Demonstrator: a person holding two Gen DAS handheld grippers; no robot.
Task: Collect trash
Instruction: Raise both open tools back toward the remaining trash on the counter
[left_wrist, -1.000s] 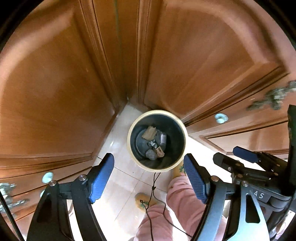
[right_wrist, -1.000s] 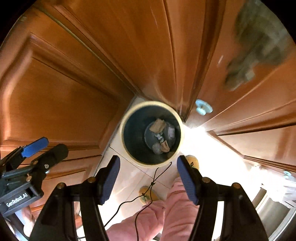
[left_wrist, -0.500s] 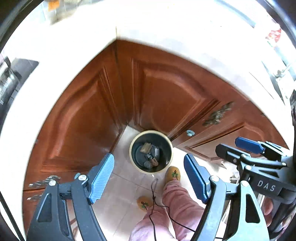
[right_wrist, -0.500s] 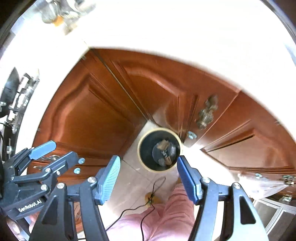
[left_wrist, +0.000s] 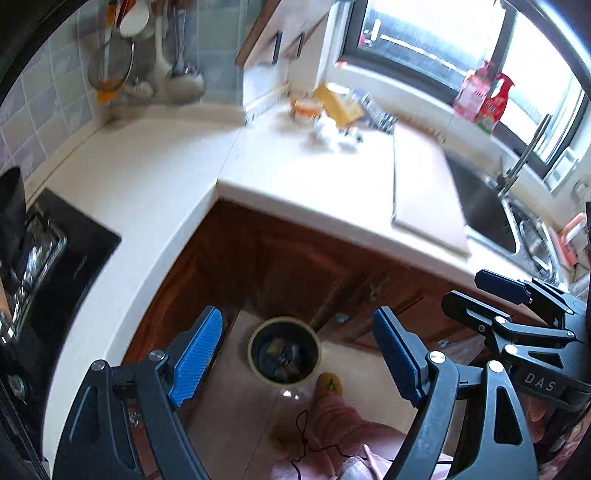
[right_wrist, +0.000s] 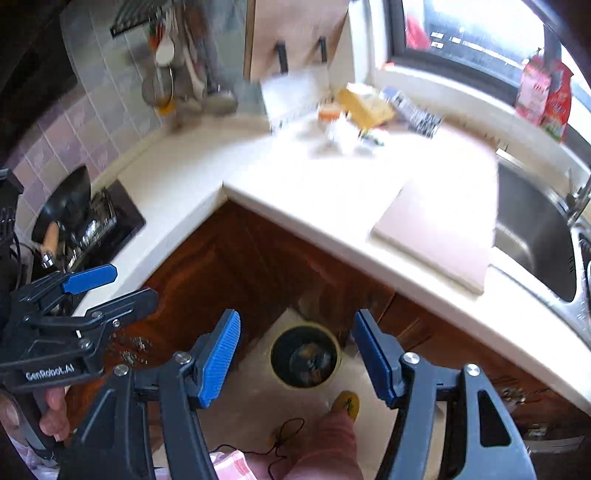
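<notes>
Trash far ahead on the table, both claws wide and empty

The heap of trash lay at the far corner of the table, below the window, while the bin stood on the floor near the person's feet, against the wooden cabinets. The left claw and the right claw both gaped wide, holding nothing, each framing the bin far below it. The heap sat ahead of and well apart from both claws, slightly right of centre; neither claw looked clearly nearer. Blur hid the long axis of any single piece, so I judged a forward reach over the table edge was needed.
</notes>
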